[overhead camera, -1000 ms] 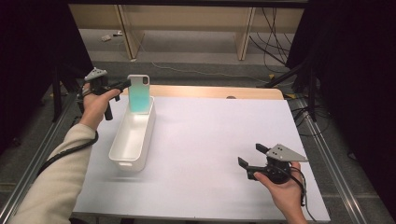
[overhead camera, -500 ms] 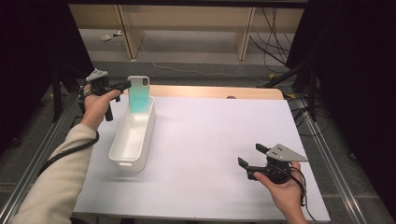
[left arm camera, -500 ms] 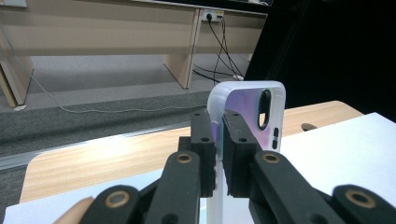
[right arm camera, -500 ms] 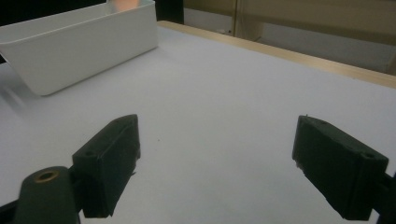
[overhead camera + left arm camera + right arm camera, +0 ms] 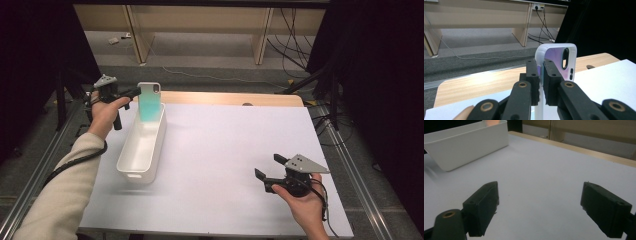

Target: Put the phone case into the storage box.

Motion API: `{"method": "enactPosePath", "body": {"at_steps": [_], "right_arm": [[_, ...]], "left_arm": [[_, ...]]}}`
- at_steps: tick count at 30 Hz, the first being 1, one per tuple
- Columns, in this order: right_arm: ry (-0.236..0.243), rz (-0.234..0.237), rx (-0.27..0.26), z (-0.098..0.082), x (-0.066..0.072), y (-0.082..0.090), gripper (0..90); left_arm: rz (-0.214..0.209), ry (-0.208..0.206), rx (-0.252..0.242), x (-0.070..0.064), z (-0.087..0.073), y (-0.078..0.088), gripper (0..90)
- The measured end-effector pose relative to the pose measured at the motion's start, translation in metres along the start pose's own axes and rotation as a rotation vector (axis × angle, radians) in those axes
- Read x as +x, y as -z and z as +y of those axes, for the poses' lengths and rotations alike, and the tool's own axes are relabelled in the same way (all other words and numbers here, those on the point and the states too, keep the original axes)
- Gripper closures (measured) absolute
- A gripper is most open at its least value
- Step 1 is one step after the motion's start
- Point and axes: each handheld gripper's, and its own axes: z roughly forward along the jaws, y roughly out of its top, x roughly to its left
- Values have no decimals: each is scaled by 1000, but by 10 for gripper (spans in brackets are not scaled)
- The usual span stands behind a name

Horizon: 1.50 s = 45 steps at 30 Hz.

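Nothing has shifted over the last second: the left gripper (image 5: 131, 93) stays clamped on the upright phone case (image 5: 149, 102) above the far end of the white bin (image 5: 131, 159). Its lower edge appears to sit inside the bin, so release seems imminent. The right gripper (image 5: 270, 171) idles on the bench (image 5: 225, 145), jaws apart and empty.

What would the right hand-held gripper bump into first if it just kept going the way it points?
Probably the white bin. The right hand-held gripper points across bare white tabletop, jaws open and empty, and the bin lies ahead, slightly to one side in its view. Depth is hard to judge, so it might slip past the bin's end.
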Motion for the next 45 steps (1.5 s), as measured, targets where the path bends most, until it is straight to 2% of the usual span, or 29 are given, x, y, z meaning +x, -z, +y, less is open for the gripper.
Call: {"method": "enactPosePath", "body": {"at_steps": [19,21,33,36,37,39,45], "right_arm": [[-10,10,-8,0,0,-1,164],[-5,1,4,0,0,0,163],[0,1,2,0,0,0,163],[-9,2,8,0,0,1,163],[-1,-1,25,1,-1,2,163],[-2,-1,5,0,-1,1,163],[-9,1,5,0,0,0,163]], "left_arm": [[0,1,5,0,-3,-5,837],[1,0,7,0,-4,-5,837],[9,-3,8,2,-6,-7,837],[11,-2,7,2,-6,-8,836],[12,-2,7,3,-6,-8,837],[14,-5,6,3,-6,-8,837],[20,1,9,5,-9,-9,836]]}}
